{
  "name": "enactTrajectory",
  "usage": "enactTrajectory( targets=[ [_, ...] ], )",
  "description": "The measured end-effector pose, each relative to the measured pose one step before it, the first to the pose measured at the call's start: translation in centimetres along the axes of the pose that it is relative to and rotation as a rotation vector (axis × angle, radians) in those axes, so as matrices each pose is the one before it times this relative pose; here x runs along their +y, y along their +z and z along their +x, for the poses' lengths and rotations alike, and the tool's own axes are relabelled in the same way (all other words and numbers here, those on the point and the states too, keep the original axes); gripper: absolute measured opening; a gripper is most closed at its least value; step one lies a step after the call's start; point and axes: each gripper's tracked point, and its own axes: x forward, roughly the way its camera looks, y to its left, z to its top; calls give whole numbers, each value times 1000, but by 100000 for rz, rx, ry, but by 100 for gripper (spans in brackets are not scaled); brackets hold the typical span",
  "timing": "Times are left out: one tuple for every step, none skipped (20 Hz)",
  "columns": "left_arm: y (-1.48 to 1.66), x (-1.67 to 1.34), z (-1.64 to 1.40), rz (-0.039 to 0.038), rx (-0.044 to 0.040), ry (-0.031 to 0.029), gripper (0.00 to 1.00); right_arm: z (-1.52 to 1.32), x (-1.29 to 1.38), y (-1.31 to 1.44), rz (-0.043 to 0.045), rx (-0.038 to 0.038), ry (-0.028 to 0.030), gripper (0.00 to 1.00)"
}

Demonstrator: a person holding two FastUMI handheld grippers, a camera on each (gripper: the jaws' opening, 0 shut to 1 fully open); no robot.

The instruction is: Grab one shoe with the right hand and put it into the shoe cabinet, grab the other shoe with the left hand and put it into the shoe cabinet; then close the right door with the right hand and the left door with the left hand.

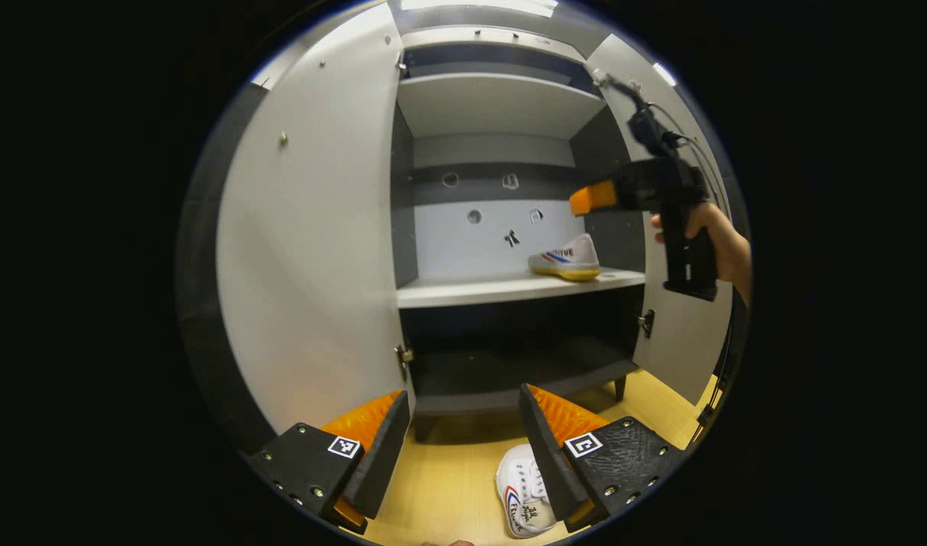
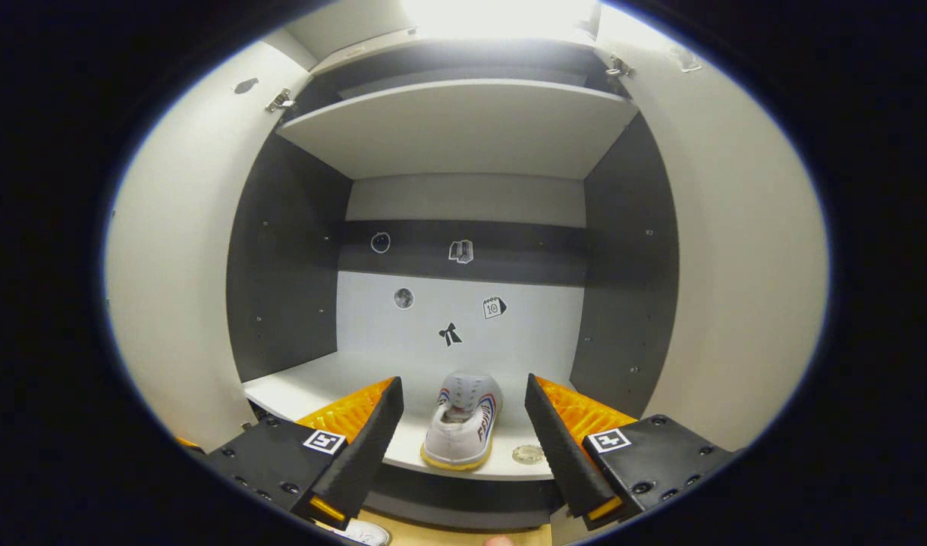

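One white sneaker is seen standing on the middle shelf of the shoe cabinet, just beyond and between the spread, empty fingers of the right gripper. The other white sneaker is seen lying on the wooden floor, touching the inner side of the right-hand finger of the left gripper, whose fingers are held apart and empty. Both cabinet doors are seen open

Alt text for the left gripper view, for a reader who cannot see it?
Open left gripper hovers above a white shoe on the wooden floor, facing the open shoe cabinet. Another shoe sits on its middle shelf, right gripper nearby.
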Motion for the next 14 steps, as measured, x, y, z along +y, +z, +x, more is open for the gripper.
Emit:
enactTrajectory(
  targets=[
    [-746,-226,370,344,2189,-1521,79,-983,-327,-457,63,-30,-520,97],
    [-1037,-157,390,211,2592,-1483,79,-971,-333,-498,-110,55,-818,100],
    [-769,-184,441,-449,2035,-1194,79,-1061,-176,-659,-318,293,-386,100],
    [-1142,-332,544,-1066,2626,-1302,79,-996,35,-729,-646,515,358,100],
    [-1089,-247,424,-1130,2617,-1337,79,-968,82,-804,-1054,524,721,100],
    [-1167,-251,405,-1050,2493,-1464,79,-928,-38,-864,-1198,1157,106,100],
    [-1222,-264,338,-747,2958,-1351,79,-895,6,-848,-1264,1069,255,100],
    [-1450,-217,475,-477,2937,-1170,79,-917,2,-864,-875,1480,48,100],
    [-1268,-257,439,-25,3162,-1098,79,-734,122,-813,-527,1229,346,100],
    [-1224,-98,397,249,2752,-610,79,-679,103,-741,-52,1031,-31,100],
    [-1132,-210,433,336,2821,-668,79,-688,8,-639,-196,1061,60,100],
    [-956,-326,451,-34,2309,-941,79,-580,-3,-575,-176,981,-22,97],
    [-820,-274,401,-590,2286,-865,79,-587,-63,-641,-176,1243,-305,98],
    [-728,-144,533,-680,1832,-821,78,-549,-15,-512,-163,1113,10,97]
  ],
)
